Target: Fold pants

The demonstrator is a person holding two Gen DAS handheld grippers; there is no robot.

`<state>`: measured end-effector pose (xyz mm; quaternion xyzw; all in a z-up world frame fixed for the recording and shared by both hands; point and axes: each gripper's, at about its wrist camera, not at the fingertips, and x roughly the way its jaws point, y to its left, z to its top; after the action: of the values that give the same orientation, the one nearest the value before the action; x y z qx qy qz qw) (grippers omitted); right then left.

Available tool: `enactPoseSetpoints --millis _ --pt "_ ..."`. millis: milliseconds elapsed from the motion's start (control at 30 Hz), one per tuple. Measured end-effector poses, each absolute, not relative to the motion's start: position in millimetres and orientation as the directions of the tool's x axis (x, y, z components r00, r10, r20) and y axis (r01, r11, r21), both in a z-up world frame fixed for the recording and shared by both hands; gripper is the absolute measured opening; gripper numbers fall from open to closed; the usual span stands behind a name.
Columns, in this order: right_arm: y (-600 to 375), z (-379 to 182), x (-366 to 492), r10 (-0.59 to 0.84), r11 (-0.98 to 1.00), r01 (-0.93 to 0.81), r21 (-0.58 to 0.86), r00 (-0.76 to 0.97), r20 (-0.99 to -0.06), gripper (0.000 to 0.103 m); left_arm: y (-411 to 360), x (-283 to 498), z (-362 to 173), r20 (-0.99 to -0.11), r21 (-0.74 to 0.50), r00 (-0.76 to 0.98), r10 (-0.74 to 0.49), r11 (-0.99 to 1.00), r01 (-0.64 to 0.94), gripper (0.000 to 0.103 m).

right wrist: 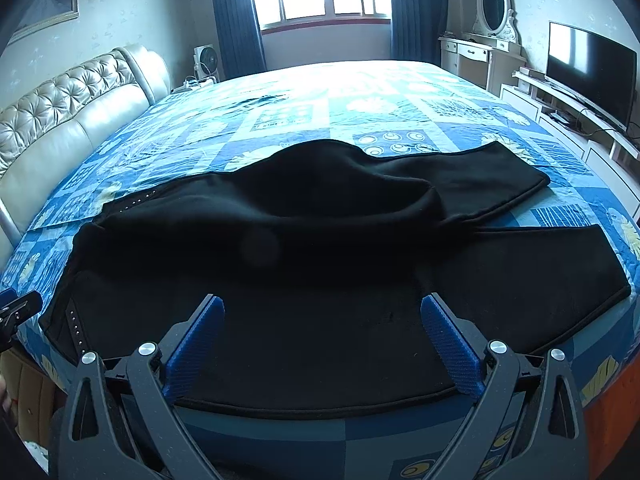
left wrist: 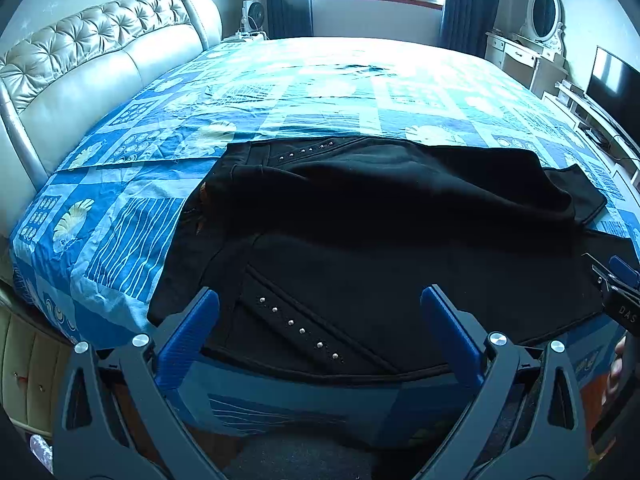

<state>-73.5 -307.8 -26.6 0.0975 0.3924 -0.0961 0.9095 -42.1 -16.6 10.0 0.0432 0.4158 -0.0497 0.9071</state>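
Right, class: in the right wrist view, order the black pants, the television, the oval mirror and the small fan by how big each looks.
1. black pants, by far
2. television
3. oval mirror
4. small fan

The mirror and fan look close. The pants lie nearest the camera, which inflates them.

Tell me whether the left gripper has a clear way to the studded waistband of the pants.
Probably yes: the left gripper is open, and the studded waistband of the black pants lies just ahead between its fingers with nothing over it.
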Motion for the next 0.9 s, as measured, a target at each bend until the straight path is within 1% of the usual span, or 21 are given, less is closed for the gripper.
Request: enactPoseSetpoints --millis 900 --pt "-303.8 -29.8 -71.8 -0.085 0.965 0.238 0.105 0.669 -0.738 0.098 -21.1 -44.5 6.8 -0.761 0.041 0.646 -0.056 0.99 0.135 0.101"
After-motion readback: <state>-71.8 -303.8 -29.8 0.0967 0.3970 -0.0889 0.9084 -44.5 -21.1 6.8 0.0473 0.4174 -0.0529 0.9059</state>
